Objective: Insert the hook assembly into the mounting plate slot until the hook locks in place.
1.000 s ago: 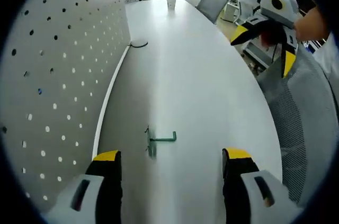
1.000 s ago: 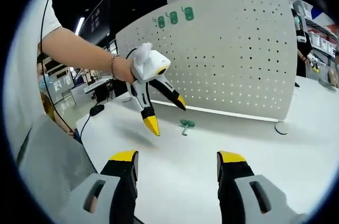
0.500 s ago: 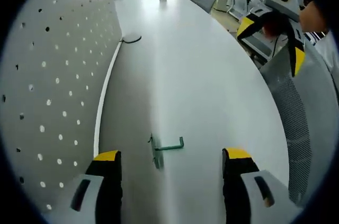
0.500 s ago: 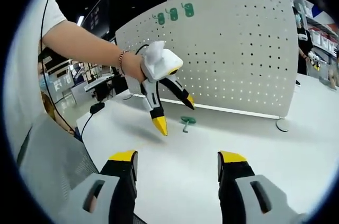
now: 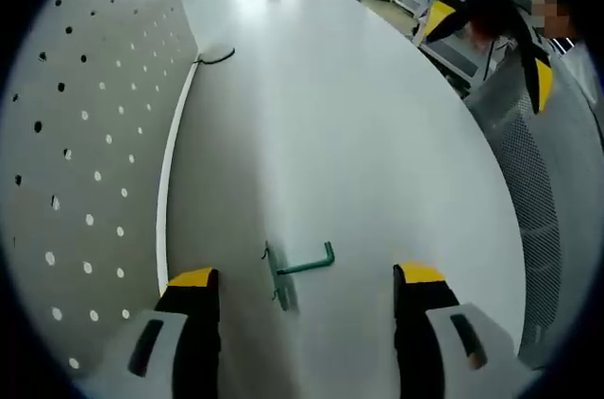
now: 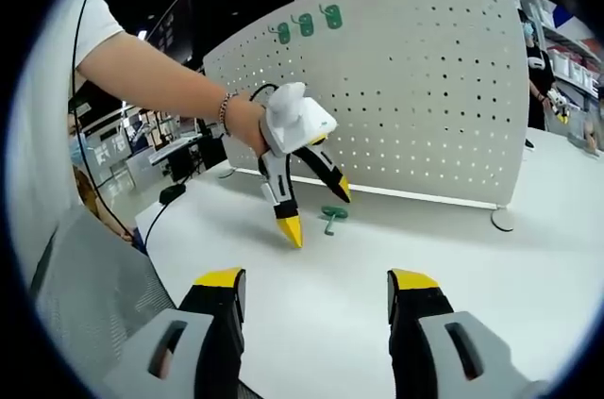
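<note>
White table (image 5: 377,135), pegboard (image 6: 425,97) behind, green hook (image 5: 300,272) between spread left tongs (image 5: 307,278), right tongs (image 6: 316,278) apart, empty.

- The desk (image 5: 359,116) lies bare and wide around the green hook (image 5: 300,270), open on its right and far sides.
- The pegboard (image 5: 85,135) stands upright along the desk's left edge, walling that side near the hook.
- The left tool (image 6: 311,206) hangs over the hook with jaws spread, one tip on each side of it, above the desk.
- A mesh chair (image 5: 557,201) borders the desk's right edge.
- Three green hooks (image 6: 306,24) occupy the pegboard's top holes.
</note>
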Demonstrator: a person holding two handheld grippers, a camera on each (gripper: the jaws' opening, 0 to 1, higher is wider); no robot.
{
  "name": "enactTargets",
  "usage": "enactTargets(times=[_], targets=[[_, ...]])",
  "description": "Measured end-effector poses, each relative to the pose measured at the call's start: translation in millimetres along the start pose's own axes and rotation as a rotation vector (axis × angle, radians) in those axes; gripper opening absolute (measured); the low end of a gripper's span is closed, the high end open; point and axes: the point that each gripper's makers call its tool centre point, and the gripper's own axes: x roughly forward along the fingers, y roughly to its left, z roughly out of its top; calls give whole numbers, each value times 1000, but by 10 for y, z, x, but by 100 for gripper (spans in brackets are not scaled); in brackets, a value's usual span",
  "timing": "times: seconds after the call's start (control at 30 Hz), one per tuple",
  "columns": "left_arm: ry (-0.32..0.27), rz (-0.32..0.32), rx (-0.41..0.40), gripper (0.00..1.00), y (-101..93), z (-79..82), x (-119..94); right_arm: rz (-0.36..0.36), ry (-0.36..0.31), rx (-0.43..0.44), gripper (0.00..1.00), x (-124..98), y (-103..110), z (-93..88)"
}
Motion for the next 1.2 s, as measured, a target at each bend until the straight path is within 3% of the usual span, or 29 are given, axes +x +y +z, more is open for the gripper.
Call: enactTargets(times=[0.33,0.67,0.9,1.07,1.2], targets=[[-16,7,5,73,50,18,-6,-3,-1,9,58,-6,-7,-3],[-32,25,-29,54,154,-3,-50,-4,0,17,57,-6,-14,-7],[-29,58,-82,32,236,-48,-95,-8,0,22,57,-6,-24,-9],[-31,68,-90,28,234,-56,-97,-11,1,28,56,-8,-36,-14],[-21,82,-93,17,253,-76,-105,-12,1,29,56,-9,-35,-10]])
